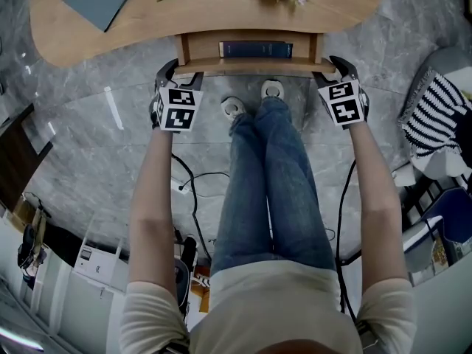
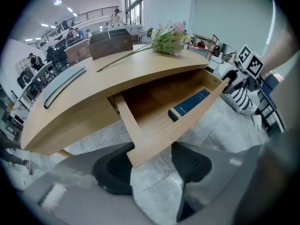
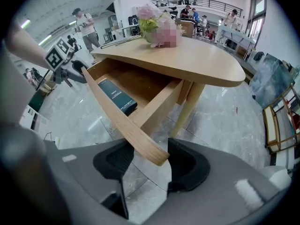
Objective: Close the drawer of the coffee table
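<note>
Drawer (image 2: pixel 151 108) ends within left tongs (image 2: pixel 152 165), right tongs (image 3: pixel 150 163)

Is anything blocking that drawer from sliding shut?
Nothing visible does. The book lies flat inside the drawer, and the left gripper and right gripper straddle its front's ends, jaws apart.

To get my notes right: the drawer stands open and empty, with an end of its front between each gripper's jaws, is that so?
Not empty: the drawer holds a blue book, as the head view shows. The rest is right.
</note>
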Motion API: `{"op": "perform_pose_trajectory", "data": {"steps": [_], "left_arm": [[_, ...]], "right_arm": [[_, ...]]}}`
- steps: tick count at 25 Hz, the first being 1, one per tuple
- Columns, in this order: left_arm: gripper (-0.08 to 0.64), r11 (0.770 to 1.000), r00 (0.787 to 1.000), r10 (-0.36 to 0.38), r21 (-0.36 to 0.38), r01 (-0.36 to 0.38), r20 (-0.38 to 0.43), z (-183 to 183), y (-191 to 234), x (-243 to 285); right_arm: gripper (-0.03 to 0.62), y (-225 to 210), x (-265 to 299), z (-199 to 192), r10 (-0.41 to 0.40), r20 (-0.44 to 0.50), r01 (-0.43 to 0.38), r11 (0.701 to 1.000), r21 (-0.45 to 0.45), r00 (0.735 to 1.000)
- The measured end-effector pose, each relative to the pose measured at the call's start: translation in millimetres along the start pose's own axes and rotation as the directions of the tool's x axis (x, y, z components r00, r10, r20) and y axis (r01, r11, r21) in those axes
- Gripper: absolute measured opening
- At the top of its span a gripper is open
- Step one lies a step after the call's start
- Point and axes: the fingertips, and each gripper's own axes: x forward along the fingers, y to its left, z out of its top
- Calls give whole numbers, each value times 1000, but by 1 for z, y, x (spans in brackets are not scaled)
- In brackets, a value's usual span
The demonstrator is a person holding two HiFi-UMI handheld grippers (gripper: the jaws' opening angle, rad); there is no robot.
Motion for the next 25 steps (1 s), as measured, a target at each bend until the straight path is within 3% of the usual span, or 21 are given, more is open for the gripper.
{"op": "perform_pose_trajectory", "data": {"steps": [17,25], "left_arm": [[255,995,996,88,-55,-88,-6,35,27,13],[262,983,991,136,-122,-134,11,43,36,17]], "right_arm": [[224,-27,10,34,0,32,0,1000,0,999],[224,-34,14,44,11,57,-11,1000,0,998]]}}
